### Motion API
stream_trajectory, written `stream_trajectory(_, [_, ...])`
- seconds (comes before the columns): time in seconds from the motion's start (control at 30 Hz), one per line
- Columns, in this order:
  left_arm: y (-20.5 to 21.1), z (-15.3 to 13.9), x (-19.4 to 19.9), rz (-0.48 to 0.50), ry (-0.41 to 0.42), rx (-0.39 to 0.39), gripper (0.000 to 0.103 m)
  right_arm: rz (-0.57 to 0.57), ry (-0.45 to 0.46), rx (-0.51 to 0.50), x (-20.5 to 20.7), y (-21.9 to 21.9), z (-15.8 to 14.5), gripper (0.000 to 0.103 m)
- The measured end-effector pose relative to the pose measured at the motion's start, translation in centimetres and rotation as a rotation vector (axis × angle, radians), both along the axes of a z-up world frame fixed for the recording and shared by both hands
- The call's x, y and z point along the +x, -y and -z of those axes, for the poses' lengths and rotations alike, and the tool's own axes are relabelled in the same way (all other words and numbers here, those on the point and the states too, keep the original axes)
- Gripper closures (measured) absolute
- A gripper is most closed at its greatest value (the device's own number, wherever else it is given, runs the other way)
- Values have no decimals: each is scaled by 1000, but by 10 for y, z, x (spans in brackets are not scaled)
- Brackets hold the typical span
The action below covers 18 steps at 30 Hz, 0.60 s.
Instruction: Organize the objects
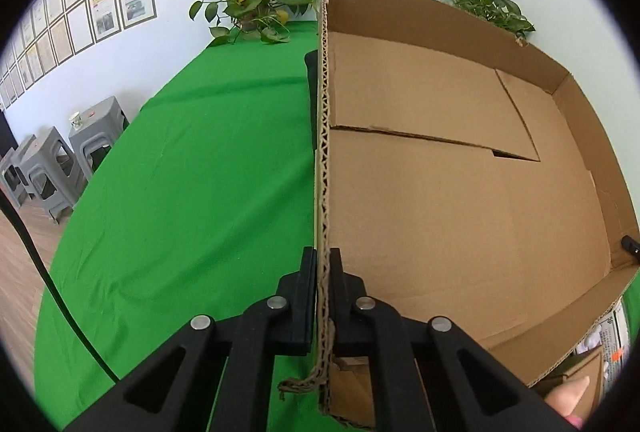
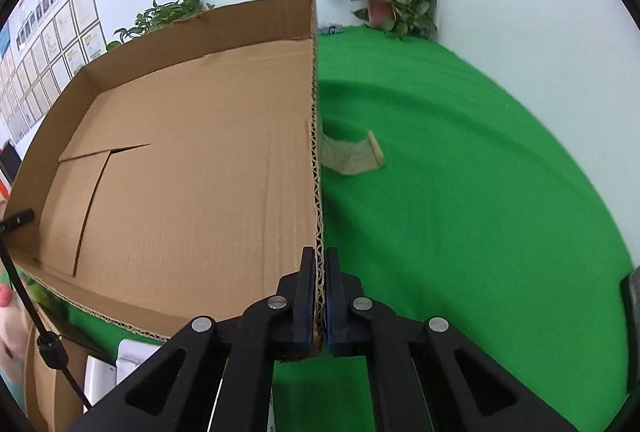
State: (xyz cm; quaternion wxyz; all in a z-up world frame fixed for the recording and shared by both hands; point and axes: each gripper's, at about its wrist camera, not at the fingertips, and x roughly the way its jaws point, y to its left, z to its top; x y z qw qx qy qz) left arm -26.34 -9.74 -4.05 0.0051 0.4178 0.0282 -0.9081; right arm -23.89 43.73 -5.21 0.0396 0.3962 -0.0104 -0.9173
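A shallow open cardboard box (image 1: pixel 440 200) is held over the green table cloth (image 1: pixel 192 192). My left gripper (image 1: pixel 323 264) is shut on the box's left wall, one finger on each side of the corrugated edge. My right gripper (image 2: pixel 319 264) is shut on the box's right wall (image 2: pixel 316 152) in the same way. The box (image 2: pixel 192 172) looks empty inside, with its bottom flaps showing. A tan strip of tape or paper (image 2: pixel 352 156) hangs from the box's right side onto the cloth (image 2: pixel 460 192).
Potted plants (image 1: pixel 256 0) (image 2: pixel 394 4) stand at the table's far edge. Grey stools (image 1: pixel 52 168) stand on the floor at left. Another carton and white items (image 2: pixel 120 364) lie below the box's near edge. A dark object (image 1: pixel 310 72) stands behind the left wall.
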Motion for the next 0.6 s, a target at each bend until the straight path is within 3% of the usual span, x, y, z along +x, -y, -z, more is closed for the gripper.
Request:
stream_trajectory(0.2, [0, 27, 15, -1, 43, 22, 99, -1, 35, 3, 13, 7, 10, 102])
stream_trajectory(0.5, [-3, 29, 23, 0, 66, 32, 99, 7, 46, 9, 25, 16, 12, 102])
stream_trajectory(0.6, [3, 24, 23, -19, 53, 43, 94, 9, 52, 9, 26, 17, 8, 101])
